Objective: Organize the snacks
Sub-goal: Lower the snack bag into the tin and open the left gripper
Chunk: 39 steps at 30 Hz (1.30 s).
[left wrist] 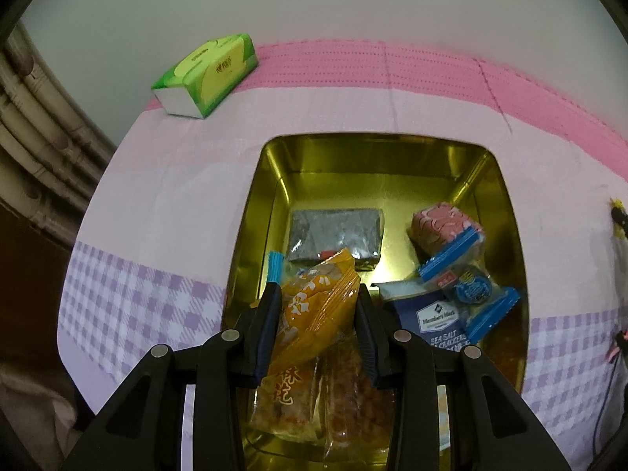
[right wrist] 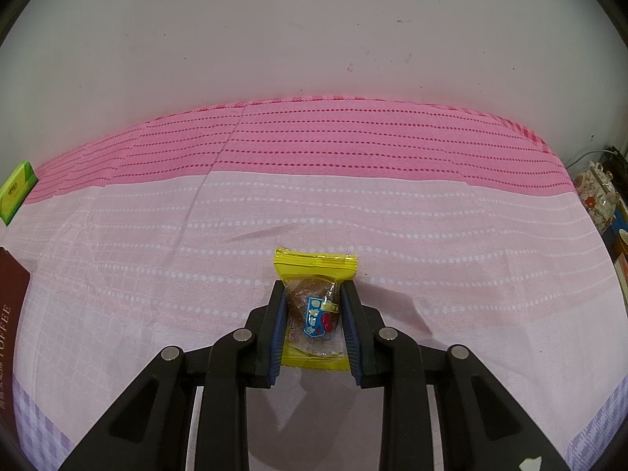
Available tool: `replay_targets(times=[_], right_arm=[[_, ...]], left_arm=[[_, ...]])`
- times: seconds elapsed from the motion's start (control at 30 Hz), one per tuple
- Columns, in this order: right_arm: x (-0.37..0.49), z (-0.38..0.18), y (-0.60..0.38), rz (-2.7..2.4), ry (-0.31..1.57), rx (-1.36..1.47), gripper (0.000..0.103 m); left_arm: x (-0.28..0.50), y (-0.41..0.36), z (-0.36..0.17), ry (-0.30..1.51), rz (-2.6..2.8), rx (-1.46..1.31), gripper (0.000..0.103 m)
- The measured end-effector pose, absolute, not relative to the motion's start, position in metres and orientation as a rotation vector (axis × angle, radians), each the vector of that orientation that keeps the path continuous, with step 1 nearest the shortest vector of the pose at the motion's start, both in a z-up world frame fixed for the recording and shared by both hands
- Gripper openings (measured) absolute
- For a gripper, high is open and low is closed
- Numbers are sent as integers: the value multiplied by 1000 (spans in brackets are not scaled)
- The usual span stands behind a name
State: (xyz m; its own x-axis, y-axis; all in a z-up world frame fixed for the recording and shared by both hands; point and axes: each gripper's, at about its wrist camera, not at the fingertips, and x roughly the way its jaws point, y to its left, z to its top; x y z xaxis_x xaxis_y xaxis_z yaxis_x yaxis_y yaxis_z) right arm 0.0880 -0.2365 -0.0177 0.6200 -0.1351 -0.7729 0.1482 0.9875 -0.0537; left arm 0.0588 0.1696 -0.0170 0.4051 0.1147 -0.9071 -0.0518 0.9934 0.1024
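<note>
In the left wrist view my left gripper [left wrist: 318, 294] is shut on an orange snack packet [left wrist: 314, 310] and holds it over the near end of a gold tin [left wrist: 376, 153]. The tin holds a grey foil pack [left wrist: 333, 235], a pink wrapped snack [left wrist: 441, 227], blue wrapped snacks [left wrist: 471, 290], a navy sea salt cracker pack [left wrist: 431, 318] and clear packs of orange snacks [left wrist: 345, 404]. In the right wrist view my right gripper [right wrist: 313, 288] is shut on a small yellow-edged packet [right wrist: 314, 302] with a brown sweet inside, low over the pink cloth [right wrist: 157, 255].
A green tissue box [left wrist: 208, 74] lies at the table's far left, also seen as the tissue box [right wrist: 15, 192]. A dark brown toffee box [right wrist: 10, 314] sits at the left edge. A floral teapot [right wrist: 596, 192] stands beyond the right table edge. A white wall backs the table.
</note>
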Motion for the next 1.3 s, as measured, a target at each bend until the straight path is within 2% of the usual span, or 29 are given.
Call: replay_targets(times=[0.5, 0.67, 1.07, 1.3], right_arm=[[88, -18, -236, -165, 888, 11, 26], [88, -18, -236, -165, 888, 9, 26], [88, -17, -236, -165, 889, 6, 26], [88, -17, -236, -164, 889, 6, 26]], left_arm=[[58, 171, -19, 1159, 104, 79, 40], [57, 174, -17, 1159, 113, 61, 50], [47, 177, 8, 1101, 106, 47, 59], [39, 183, 16, 1073, 114, 36, 60]])
